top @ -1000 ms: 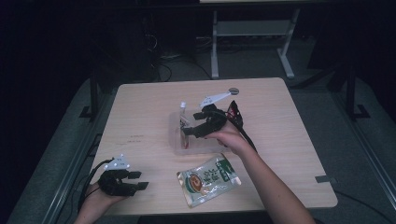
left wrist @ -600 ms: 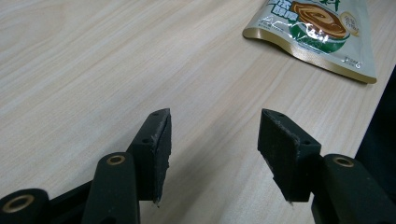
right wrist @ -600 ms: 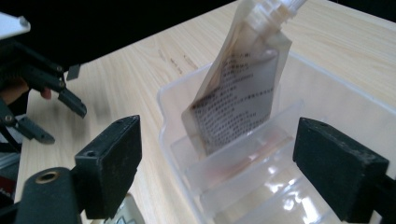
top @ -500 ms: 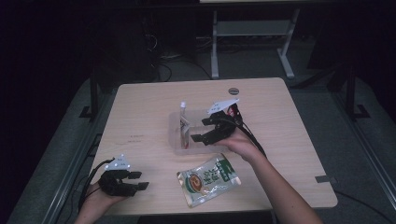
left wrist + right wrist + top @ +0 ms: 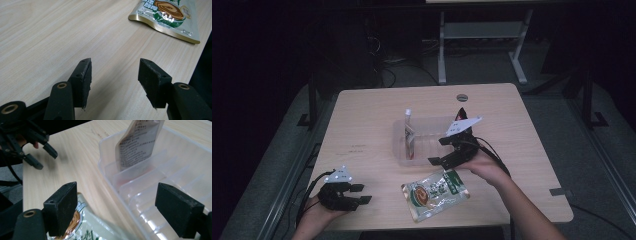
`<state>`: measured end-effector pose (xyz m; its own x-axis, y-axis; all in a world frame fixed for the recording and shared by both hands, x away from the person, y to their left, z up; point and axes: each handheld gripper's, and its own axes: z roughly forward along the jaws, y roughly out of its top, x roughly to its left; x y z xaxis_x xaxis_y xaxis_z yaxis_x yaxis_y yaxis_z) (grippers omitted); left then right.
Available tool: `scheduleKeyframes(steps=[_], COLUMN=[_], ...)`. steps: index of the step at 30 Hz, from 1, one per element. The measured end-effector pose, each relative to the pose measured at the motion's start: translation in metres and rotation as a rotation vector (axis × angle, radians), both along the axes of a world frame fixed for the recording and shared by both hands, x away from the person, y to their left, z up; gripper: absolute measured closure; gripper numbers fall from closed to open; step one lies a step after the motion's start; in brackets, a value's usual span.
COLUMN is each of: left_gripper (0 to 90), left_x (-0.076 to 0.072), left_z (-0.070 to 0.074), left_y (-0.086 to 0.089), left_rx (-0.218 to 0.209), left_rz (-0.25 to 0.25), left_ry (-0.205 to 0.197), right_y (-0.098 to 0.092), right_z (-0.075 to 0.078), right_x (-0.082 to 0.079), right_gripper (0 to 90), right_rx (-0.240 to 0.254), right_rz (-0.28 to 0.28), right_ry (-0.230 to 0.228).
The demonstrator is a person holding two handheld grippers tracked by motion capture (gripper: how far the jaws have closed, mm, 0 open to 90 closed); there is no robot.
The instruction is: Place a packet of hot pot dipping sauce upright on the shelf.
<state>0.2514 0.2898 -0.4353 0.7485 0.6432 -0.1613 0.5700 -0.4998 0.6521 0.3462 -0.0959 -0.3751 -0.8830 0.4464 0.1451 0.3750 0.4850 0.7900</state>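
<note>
The right gripper (image 5: 451,150) is hovering over the near right corner of a clear plastic tray (image 5: 432,131) with thin upright dividers, its 2 black jaws standing wide apart with nothing between them. In the right gripper view the tray (image 5: 160,182) is sitting ahead and to the right, and 1 flat packet with small print on its back (image 5: 138,142) is standing upright in an end slot, leaning on the wall. In the high view that packet (image 5: 409,132) is showing at the tray's left end. A green and white glossy food pouch (image 5: 435,192) is lying flat on the light wooden table (image 5: 362,125), just below the right gripper and near the table's front edge. The left gripper (image 5: 354,194) is resting at the near left corner, well apart from the pouch (image 5: 170,15), jaws apart and empty (image 5: 115,80).
</note>
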Motion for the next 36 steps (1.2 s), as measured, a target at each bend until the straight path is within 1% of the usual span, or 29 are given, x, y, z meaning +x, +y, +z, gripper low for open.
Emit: scheduleKeyframes(steps=[1,3,4,6,9,11,14,15,18,20,23,24,26,28,29,31,33,34,35,36], left_gripper=[44.2,44.1,43.9,42.8,41.7,41.7,41.7,41.7,41.7,41.7,41.7,41.7,41.7,41.7,41.7,41.7,41.7,41.8,42.1,43.4], left_x=[0.0,0.0,0.0,0.0,0.0,0.0,0.0,-0.001,-0.001,-0.001,-0.002,-0.002,-0.002,-0.001,-0.001,-0.001,-0.001,-0.001,-0.001,-0.001], left_z=[0.0,-0.001,-0.001,-0.001,0.0,-0.001,0.0,-0.001,0.0,0.0,0.0,0.0,0.0,0.0,0.0,0.0,0.001,0.001,0.001,0.002], left_y=[0.0,0.0,0.0,-0.001,-0.002,-0.003,-0.004,-0.005,-0.006,-0.007,-0.008,-0.009,-0.011,-0.012,-0.013,-0.015,-0.017,-0.018,-0.019,-0.02], left_rx=[-0.003,-0.001,0.006,-0.005,0.001,0.0,0.003,-0.002,0.006,0.001,0.0,0.004,-0.002,0.005,-0.003,-0.001,-0.009,-0.008,-0.018,-0.024], left_rz=[0.002,-0.002,-0.013,-0.011,-0.024,-0.024,-0.026,-0.021,-0.027,-0.023,-0.024,-0.031,-0.03,-0.037,-0.035,-0.044,-0.039,-0.046,-0.045,-0.056], left_ry=[0.003,0.005,0.005,0.008,0.006,0.0,0.005,0.007,0.004,0.004,0.006,0.006,0.006,0.006,0.005,0.005,0.009,0.008,0.008,0.012], right_y=[-0.003,-0.01,-0.013,-0.02,-0.032,-0.035,-0.043,-0.045,-0.053,-0.059,-0.069,-0.073,-0.081,-0.088,-0.092,-0.099,-0.107,-0.11,-0.113,-0.116], right_z=[0.0,-0.001,-0.001,-0.001,-0.002,-0.003,-0.006,-0.007,-0.009,-0.011,-0.015,-0.016,-0.02,-0.025,-0.027,-0.032,-0.037,-0.038,-0.04,-0.042], right_x=[-0.003,-0.008,-0.011,-0.017,-0.028,-0.031,-0.038,-0.041,-0.046,-0.05,-0.054,-0.055,-0.056,-0.057,-0.058,-0.06,-0.063,-0.064,-0.065,-0.066], right_gripper=[19.8,19.9,20.3,21.2,22.2,22.4,23.2,23.7,25.9,27.9,28.9,29.0,29.0,29.0,29.0,29.0,29.0,29.0,29.0,28.9], right_rx=[0.002,0.001,0.002,0.008,0.016,0.015,0.011,0.011,0.008,0.005,-0.001,-0.001,-0.003,-0.012,-0.018,-0.027,-0.038,-0.043,-0.048,-0.052], right_rz=[0.0,-0.001,-0.005,-0.006,-0.007,-0.004,0.0,0.001,-0.006,-0.008,-0.025,-0.032,-0.051,-0.067,-0.08,-0.095,-0.114,-0.121,-0.13,-0.138], right_ry=[0.001,-0.003,0.001,0.002,0.006,0.008,0.011,0.014,0.019,0.027,0.033,0.035,0.042,0.047,0.052,0.058,0.064,0.067,0.07,0.076])
